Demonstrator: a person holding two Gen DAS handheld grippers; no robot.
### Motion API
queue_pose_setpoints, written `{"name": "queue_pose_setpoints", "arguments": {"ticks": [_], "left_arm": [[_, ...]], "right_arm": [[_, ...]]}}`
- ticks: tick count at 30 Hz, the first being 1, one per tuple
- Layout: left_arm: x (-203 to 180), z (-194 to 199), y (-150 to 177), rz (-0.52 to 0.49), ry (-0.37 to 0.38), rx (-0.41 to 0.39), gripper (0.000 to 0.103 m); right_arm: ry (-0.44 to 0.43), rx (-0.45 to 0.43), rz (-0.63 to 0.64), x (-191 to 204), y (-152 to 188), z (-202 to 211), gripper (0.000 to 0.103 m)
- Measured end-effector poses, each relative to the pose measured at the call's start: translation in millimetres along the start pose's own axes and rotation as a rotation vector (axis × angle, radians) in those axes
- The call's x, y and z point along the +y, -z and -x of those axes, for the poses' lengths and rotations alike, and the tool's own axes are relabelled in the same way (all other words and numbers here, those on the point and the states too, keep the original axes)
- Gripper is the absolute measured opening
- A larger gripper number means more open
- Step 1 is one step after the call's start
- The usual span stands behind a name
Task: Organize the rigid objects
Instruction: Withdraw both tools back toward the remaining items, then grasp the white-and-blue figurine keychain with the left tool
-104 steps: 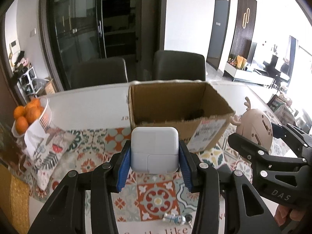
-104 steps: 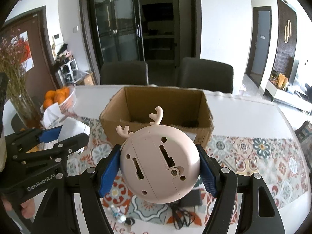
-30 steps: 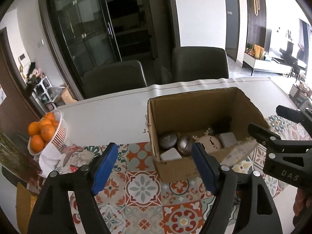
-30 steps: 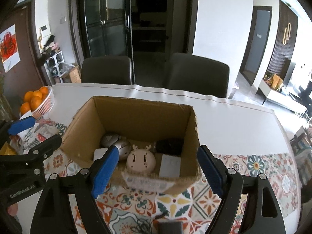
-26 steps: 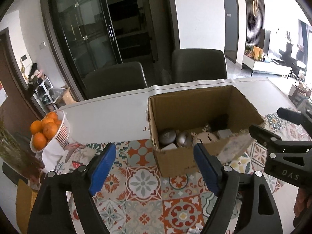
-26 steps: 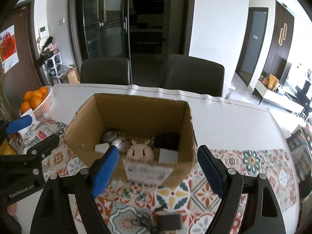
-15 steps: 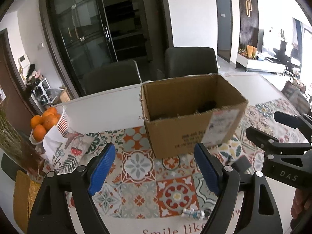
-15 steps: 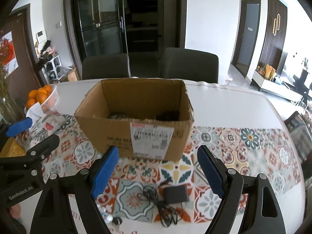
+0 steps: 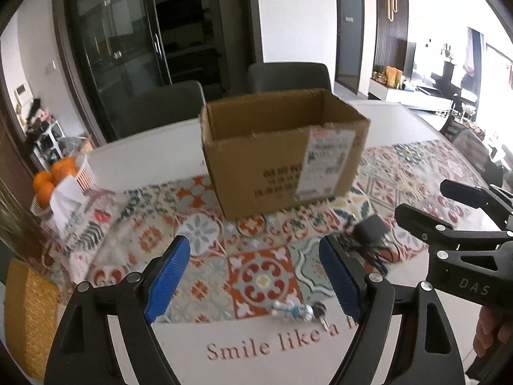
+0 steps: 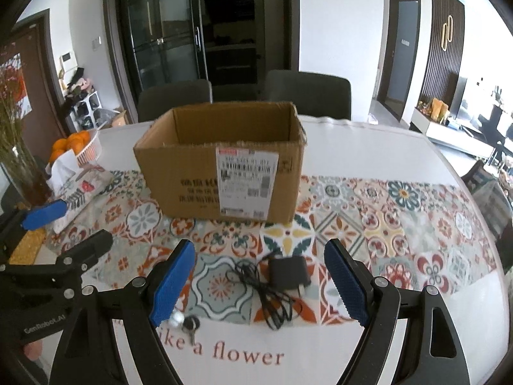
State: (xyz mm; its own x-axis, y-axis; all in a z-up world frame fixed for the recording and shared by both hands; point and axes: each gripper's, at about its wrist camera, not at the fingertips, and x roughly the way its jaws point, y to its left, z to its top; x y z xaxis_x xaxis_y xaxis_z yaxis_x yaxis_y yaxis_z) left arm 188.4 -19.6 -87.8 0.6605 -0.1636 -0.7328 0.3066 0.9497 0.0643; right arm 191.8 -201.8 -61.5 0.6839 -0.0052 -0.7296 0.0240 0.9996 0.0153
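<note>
While you hold both tools low over the table (image 10: 368,147), the patterned runner (image 10: 384,221) fills the middle band of each view, and the cardboard box (image 10: 221,173) stands on it just above centre, open side up, its white shipping label (image 10: 245,181) facing you. From this low angle you cannot see into the box.

Your left gripper (image 9: 253,276) sits level at the bottom of the left wrist view, its blue pads (image 9: 166,277) spread wide with nothing between them. It points at the runner in front of the box. Your right gripper (image 10: 259,280) is likewise level at the bottom of its own view, jaws wide apart and empty. In the left wrist view it enters from the right edge, beside the left one.

The black power adapter (image 10: 288,271) lies on the runner between the right tool's pads, untouched, its tangled cord (image 10: 272,298) trailing toward the lower edge. In the left wrist view, the adapter sits to the right of centre.

Toward the lower left of the right wrist view, a small keychain (image 10: 187,322) rests on the white strip of the runner by the printed lettering (image 10: 231,354), just beside the left pad of that tool. In the left wrist view it lies low between the pads.

At the left edge, a bowl of oranges (image 10: 75,146) sits on the table behind a floral tissue cover (image 10: 83,181).
</note>
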Motion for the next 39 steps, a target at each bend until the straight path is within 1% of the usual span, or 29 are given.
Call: {"name": "queue_pose_setpoints", "arguments": {"ticks": [9,11,16,20,27,30,33,35,39], "left_arm": [[-6,-19,40,0.003,0.075,0.091,0.083],[-7,-27,49,0.005,0.092,0.122,0.083],[-8,-42,64,0.007,0.128,0.152,0.082],[-11,-57,73,-0.006,0.158,0.18,0.082],[-17,-84,77,-0.029,0.177,0.231,0.081],[-20,-93,80,-0.035,0.193,0.251,0.081],[-21,-101,84,-0.031,0.207,0.274,0.077],[-21,-105,87,-0.029,0.199,0.283,0.072],[-21,-112,90,-0.015,0.211,0.299,0.069]], "right_arm": [[-0.017,0.108,0.009,6,41,-13,0.083],[-0.017,0.135,0.013,7,48,-18,0.083],[-0.002,0.188,0.025,10,65,-28,0.083],[0.007,0.226,0.02,9,75,-37,0.083],[0.031,0.297,0.005,4,86,-57,0.083],[0.039,0.315,0.006,2,89,-63,0.083],[0.044,0.332,0.002,0,92,-68,0.083],[0.044,0.343,0.006,0,93,-71,0.083],[0.047,0.361,0.015,2,96,-76,0.083]]}}
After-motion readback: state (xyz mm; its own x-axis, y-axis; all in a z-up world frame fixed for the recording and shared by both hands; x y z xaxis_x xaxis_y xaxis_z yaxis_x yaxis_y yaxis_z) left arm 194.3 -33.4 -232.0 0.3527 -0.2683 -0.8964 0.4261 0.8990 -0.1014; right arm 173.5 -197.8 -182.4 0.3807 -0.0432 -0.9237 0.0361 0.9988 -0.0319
